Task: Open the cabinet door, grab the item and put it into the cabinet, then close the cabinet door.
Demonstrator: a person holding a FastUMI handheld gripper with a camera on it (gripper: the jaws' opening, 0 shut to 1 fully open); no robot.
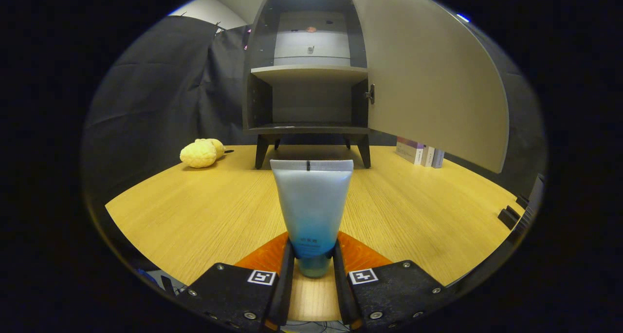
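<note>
A pale blue squeeze tube (311,204) stands upright between my fingers, cap end down, its flat crimped end up. My gripper (312,260) is shut on the blue tube near its cap, and the tube hangs a little above the wooden table (194,211). Beyond the tube, at the far side of the table, stands a dark cabinet (307,75) on short legs. Its pale door (428,80) is swung wide open to the right. Inside I see an upper shelf (309,72) and a bare lower compartment (311,109).
A yellow plush toy (200,153) lies on the table left of the cabinet. A few small boxes (419,153) stand behind the open door on the right. An orange mat (362,255) lies on the table just under my fingers. Black cloth walls the booth.
</note>
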